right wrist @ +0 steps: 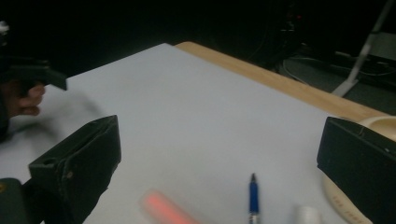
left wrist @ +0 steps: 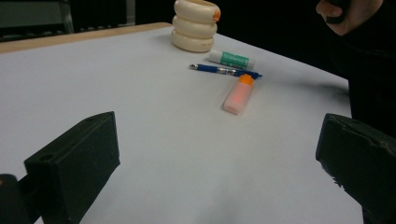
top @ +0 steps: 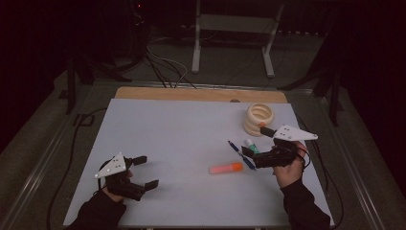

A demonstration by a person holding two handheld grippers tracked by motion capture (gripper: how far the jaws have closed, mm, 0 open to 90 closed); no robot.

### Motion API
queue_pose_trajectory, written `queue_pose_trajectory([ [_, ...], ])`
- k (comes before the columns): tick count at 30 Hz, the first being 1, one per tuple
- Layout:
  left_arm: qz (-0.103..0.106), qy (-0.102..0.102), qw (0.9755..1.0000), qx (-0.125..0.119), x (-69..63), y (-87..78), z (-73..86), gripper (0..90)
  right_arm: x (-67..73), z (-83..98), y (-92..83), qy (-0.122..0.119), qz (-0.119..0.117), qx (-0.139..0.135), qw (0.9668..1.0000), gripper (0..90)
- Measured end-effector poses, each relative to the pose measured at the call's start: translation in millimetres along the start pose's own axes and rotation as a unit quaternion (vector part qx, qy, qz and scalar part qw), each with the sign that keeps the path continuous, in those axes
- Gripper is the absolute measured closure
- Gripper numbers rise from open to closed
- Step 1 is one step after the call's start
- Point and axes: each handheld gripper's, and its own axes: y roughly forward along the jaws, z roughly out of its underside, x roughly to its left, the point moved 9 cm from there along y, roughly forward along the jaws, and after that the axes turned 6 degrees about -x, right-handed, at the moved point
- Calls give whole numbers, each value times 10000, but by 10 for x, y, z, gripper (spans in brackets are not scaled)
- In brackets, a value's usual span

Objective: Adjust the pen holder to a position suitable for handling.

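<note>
I read the left tool (top: 143, 172) low over the near-left part of the pale grey tabletop (top: 182, 134), jaws spread wide with nothing between them; the left gripper view confirms bare surface between the two black jaws. The left tool sits well apart from every item on the tabletop.

I read the right tool (top: 256, 146) over the right side of the tabletop, also spread wide and holding nothing. In the high view one jaw stands beside the rim of the cream ribbed ring-stacked holder (top: 258, 119), the other over the items below it. In the right gripper view the jaws frame the surface with the pen tip between them.

Items nearest the right tool:
- Slim blue ballpoint pen (top: 241, 154), lying flat, running diagonally, just beside the lower jaw.
- White glue stick with green label (top: 251, 144), lying flat between the pen and the holder, close to both.
- Pink-orange highlighter with orange cap (top: 226, 168), lying flat, near the pen's lower end; whether it touches the pen I cannot tell from the high view, though the left gripper view shows the cap end just beside the pen.

The holder stands upright near the far right edge, with an orange item at its rim that I cannot identify.
</note>
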Motion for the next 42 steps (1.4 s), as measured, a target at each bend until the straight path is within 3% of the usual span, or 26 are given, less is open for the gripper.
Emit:
queue_pose_trajectory([
  [3,5,5,10000,9,0,-1,4,1,-30,-16,-2,-3,40,-9,10000,0],
  [5,13,-10,10000,14,-1,1,3,1,-148,-75,3,8,151,-43,9999,0],
  [19,27,9,10000,38,0,4,13,1,-470,-144,45,88,512,-48,9986,0],
  [29,9,-13,10000,8,4,0,2,1,-773,-139,92,327,776,-3,9964,0],
  [33,15,-2,10000,42,2,4,15,1,-821,-139,96,441,745,-63,9962,0],
  [36,14,10,10000,22,-4,2,9,1,-968,-123,118,584,838,-91,9947,0],
  [38,16,15,10000,44,-2,1,15,1,-968,-123,118,584,838,-91,9947,0],
  [42,14,11,10000,32,-2,0,12,1,-1175,-122,124,792,1045,-199,9912,0],
])
